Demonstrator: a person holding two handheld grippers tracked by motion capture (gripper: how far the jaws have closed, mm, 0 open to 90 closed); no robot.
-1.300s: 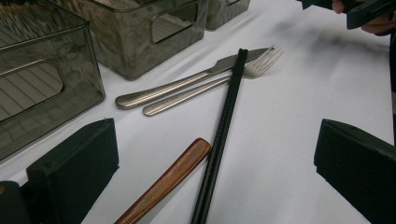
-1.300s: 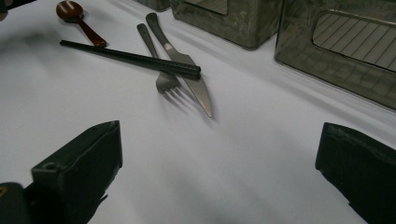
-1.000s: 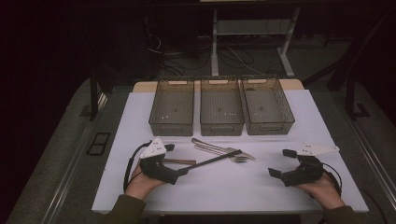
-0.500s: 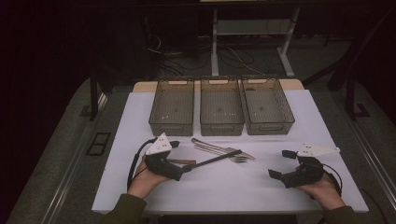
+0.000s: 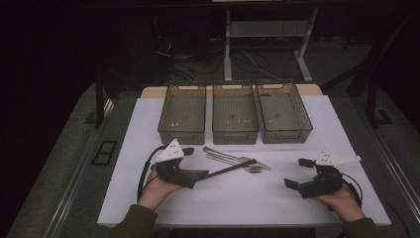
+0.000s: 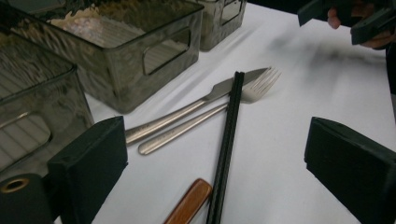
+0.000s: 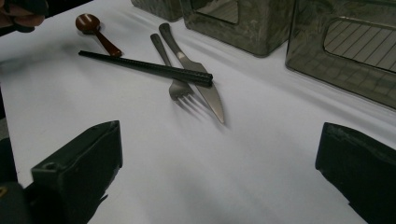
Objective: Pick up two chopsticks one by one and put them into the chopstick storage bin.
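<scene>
Since a second ago the left gripper (image 5: 194, 162) has advanced a short way toward the cutlery cluster, and its jaws have just been closing slightly. They are still wide apart and press on nothing. Judged from this, the approach is under way but no grasp has begun. The likely target is either the pair of black chopsticks (image 6: 227, 144) or the brown wooden spoon (image 6: 189, 207).

Landmark: the pair of black chopsticks, lying diagonally on the white desk (image 5: 247, 198) in front of three smoky transparent plastic bins (image 5: 235, 115).

- Brown wooden spoon: its handle lies just beside the near end of the chopsticks, on their left in the left gripper view, where both sit low between the left jaws, nearer the left one. Whether spoon and chopsticks touch cannot be told.
- Steel table knife (image 6: 187, 113) and steel fork (image 6: 210, 116): lying side by side, passing under the far end of the chopsticks, which crosses over both.
- Right gripper (image 5: 299, 173): resting well to the right of the chopsticks, unmoved from a second ago, jaws fully apart and empty.

The bins appear empty, so sorting is assessed as not yet started. The spoon and chopsticks lie close together, so a careless closure could catch both.
</scene>
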